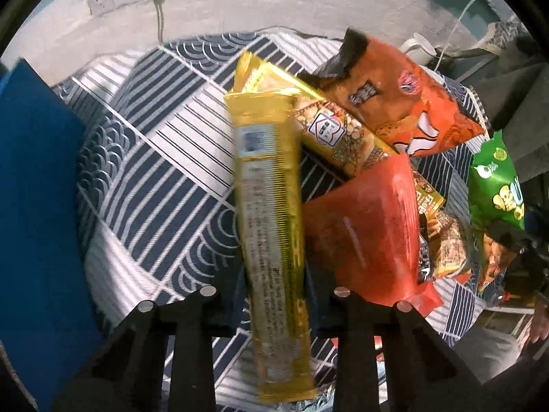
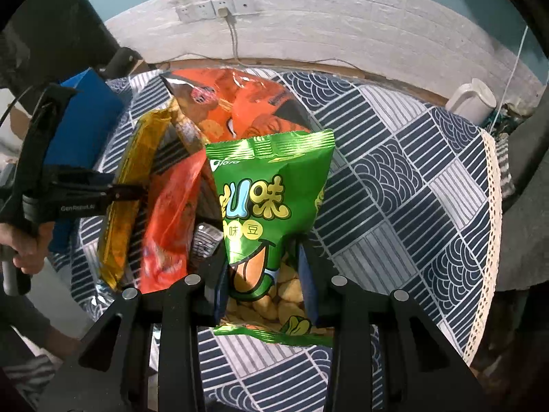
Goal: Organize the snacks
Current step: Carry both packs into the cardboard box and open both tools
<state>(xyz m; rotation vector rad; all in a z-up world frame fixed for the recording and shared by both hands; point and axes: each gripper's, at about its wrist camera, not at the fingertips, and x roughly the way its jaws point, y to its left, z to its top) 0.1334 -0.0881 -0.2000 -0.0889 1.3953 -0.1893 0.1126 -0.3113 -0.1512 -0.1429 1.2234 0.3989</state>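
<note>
My left gripper point(image 1: 274, 295) is shut on a long gold snack pack point(image 1: 267, 226), held lengthwise above the patterned cloth. Behind it lie a second gold pack point(image 1: 329, 130), a large orange chip bag point(image 1: 405, 103) and a red bag point(image 1: 370, 226). My right gripper point(image 2: 264, 274) is shut on a green bean snack bag point(image 2: 271, 206), upright between the fingers. In the right wrist view the orange bag point(image 2: 247, 103), the red bag point(image 2: 171, 213) and the held gold pack point(image 2: 130, 185) sit to the left. The green bag also shows in the left wrist view point(image 1: 494, 185).
A blue box point(image 1: 37, 206) stands at the left of the blue-and-white cloth point(image 2: 411, 206). A white mug point(image 2: 473, 99) sits at the far right edge. The wall behind has sockets point(image 2: 216, 8) with a plugged cable. The table edge runs along the right.
</note>
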